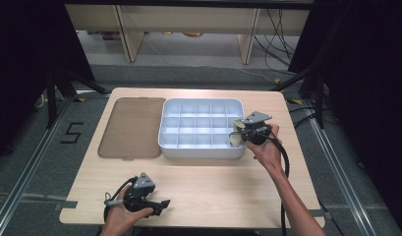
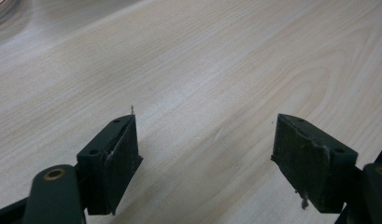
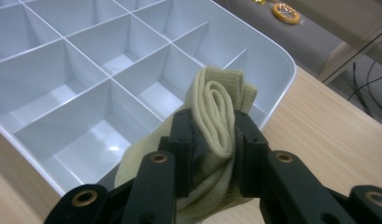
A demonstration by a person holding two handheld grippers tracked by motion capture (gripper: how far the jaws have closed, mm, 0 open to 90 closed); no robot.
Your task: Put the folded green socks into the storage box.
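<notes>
The left tongs (image 1: 161,202) rested released and empty on the near counter (image 1: 213,187), and they had only to keep still. Farther off, the right tongs (image 3: 215,135) were clenched on a folded cream sock (image 3: 220,105), held over the near right corner of the grey divided tray (image 1: 198,150). It was probably best to lower the sock straight into one compartment, clear of the thin dividers, before opening.

High view overhead facing forward, gripper views close, tray (image 1: 198,147) perhaps shared with right gripper view (image 3: 282,70)
</notes>
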